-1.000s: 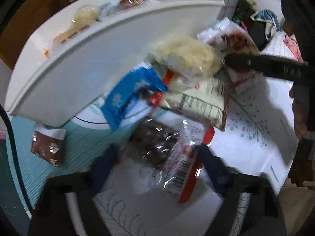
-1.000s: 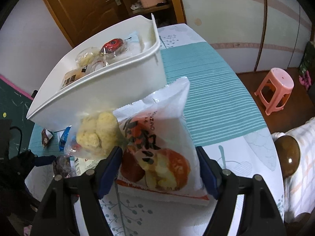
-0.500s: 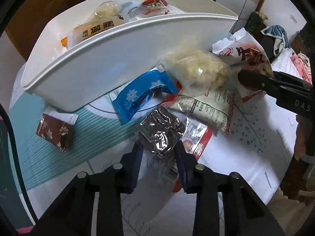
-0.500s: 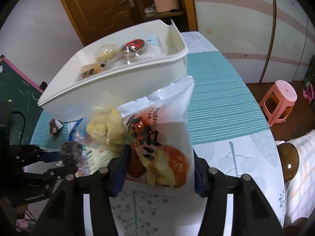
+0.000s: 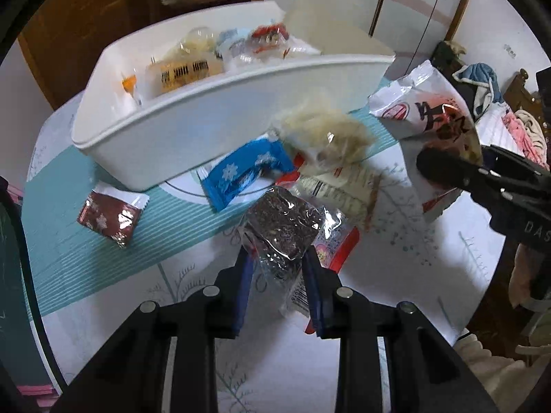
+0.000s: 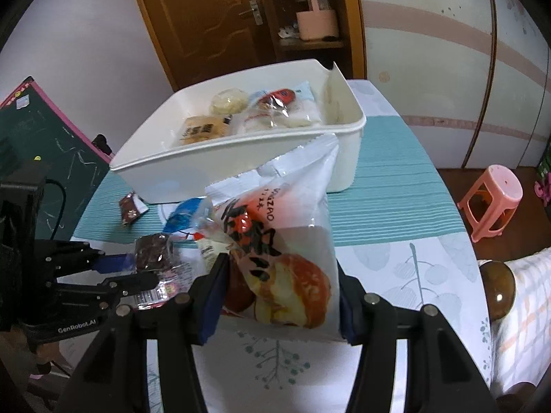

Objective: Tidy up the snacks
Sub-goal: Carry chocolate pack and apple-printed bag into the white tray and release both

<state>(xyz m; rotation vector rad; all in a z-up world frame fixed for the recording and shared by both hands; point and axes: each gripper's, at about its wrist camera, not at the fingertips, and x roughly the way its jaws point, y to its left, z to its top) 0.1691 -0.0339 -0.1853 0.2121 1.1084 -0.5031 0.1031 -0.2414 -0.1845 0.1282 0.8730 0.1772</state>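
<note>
While snacks crowd bin (image 5: pixel 193 144), tablecloth (image 5: pixel 396 309) lies bare.

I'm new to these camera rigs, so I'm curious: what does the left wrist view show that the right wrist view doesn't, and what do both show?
Only the left wrist view: the pile of clothes at far right.
Only the right wrist view: a pink stool, a chalkboard.
Both: the white bin holding snacks, the dark snack pack in the left gripper, and the large white bag in the right gripper.

"GenRobot.AI" stood on left gripper (image 6: pixel 143 280) body. "DAS" showed on right gripper (image 5: pixel 447 168) body, cut off. White bag (image 6: pixel 289 241) bore large Chinese characters, small lettering unclear. Barcode on packet (image 5: pixel 298 296).
</note>
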